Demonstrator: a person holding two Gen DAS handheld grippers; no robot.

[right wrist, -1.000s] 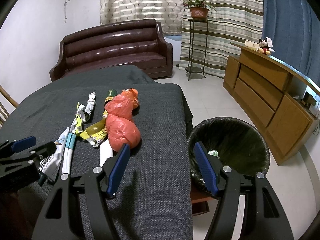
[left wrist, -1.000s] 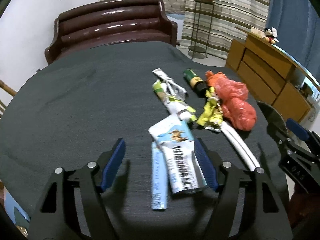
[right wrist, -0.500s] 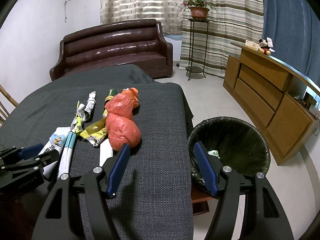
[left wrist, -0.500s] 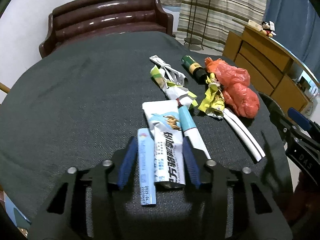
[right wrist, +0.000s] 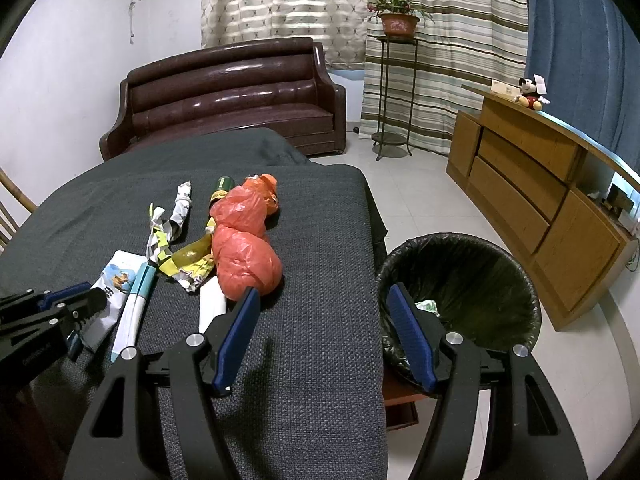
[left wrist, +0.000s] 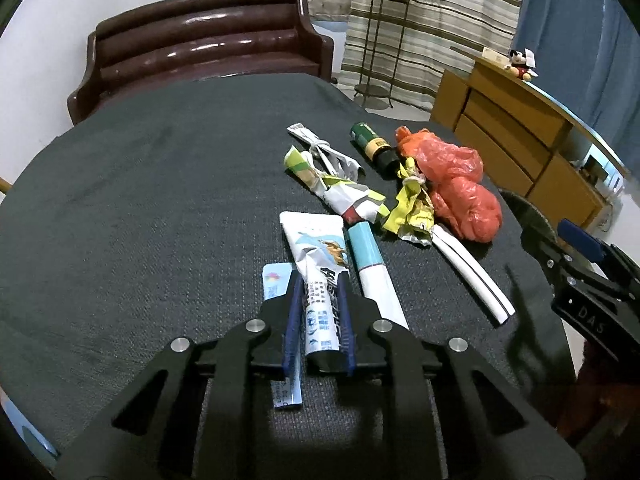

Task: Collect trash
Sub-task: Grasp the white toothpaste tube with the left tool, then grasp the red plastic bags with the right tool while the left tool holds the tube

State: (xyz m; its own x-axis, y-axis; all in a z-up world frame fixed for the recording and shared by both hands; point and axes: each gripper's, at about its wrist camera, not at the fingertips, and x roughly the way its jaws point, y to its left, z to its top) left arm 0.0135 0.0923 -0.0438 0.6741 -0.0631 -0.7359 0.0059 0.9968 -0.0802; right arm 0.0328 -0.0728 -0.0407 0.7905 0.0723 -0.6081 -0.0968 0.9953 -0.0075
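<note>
The left gripper (left wrist: 319, 312) has its blue fingers (left wrist: 292, 320) pinched tight against both sides of a white printed wrapper (left wrist: 318, 264), which lies flat on the dark grey tablecloth (left wrist: 140, 208) and reaches out ahead of the tips. Under its left finger lies a thin pale blue packet (left wrist: 280, 360), mostly covered by the gripper body. Just right of the fingers rests a teal and white tube (left wrist: 372, 264), and ahead of it a heap of crumpled yellow and green wrappers (left wrist: 412, 212), a small dark green bottle (left wrist: 370, 146), two knotted orange plastic bags (left wrist: 460, 184) and a white strip (left wrist: 472, 272), all touching or overlapping. The right gripper (right wrist: 326, 340) hangs wide open with nothing between its fingers, above the table's right edge; its left finger sits just in front of the orange bags, its right finger over the bin. That bin (right wrist: 460, 248), lined with a black bag, stands on the tiled floor (right wrist: 420, 208) just right of the table, and a pale scrap (right wrist: 427, 306) lies inside, too small to make out. Beyond the table stand a brown leather sofa (right wrist: 224, 96), a potted plant (right wrist: 398, 16) on a tall stand before striped curtains, and a wooden cabinet (right wrist: 532, 184) on the right. The print on the gripped wrapper is too blurred to read.
</note>
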